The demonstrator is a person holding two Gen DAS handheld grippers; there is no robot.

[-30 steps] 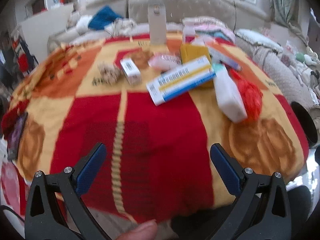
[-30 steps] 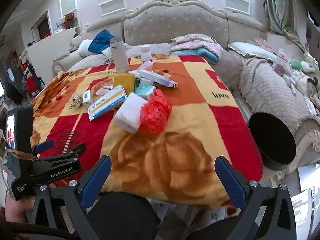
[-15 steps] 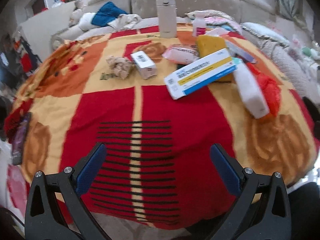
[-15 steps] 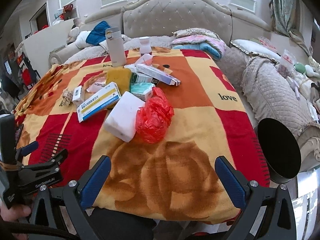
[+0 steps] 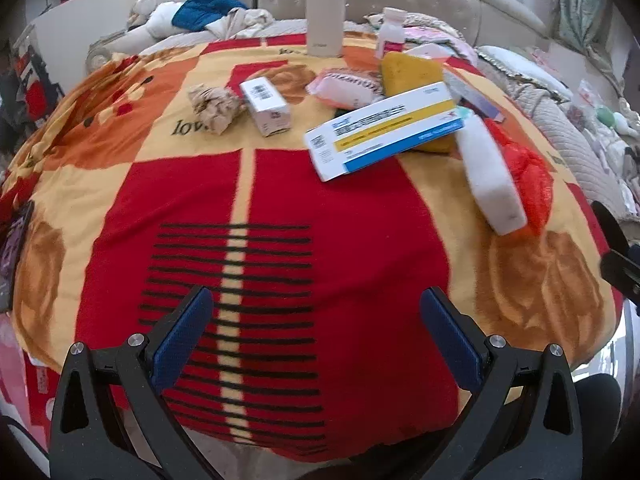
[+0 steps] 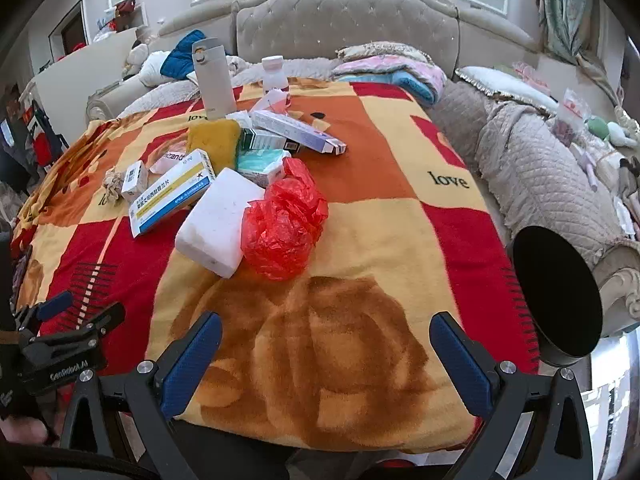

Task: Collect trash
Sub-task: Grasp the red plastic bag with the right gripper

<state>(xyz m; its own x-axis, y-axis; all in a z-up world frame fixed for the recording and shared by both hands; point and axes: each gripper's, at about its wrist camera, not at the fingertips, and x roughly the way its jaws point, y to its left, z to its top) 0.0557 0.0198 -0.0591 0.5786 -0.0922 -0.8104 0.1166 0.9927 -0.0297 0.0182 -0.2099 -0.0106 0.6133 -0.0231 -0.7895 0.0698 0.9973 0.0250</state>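
Left wrist view: left hand-held gripper [image 5: 316,332] is hovering agape over the blanket [image 5: 340,220]; right hand-held gripper [image 6: 326,354] is likewise gaping, facing the red plastic bag [image 6: 286,226].

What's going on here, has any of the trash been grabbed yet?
Not yet. A person holds both grippers open and empty above the near edge of the red, orange and yellow blanket. The left gripper faces bare blanket; the right gripper points toward the crumpled red plastic bag beside the white foam block. The round black bin sits off the blanket's right edge.
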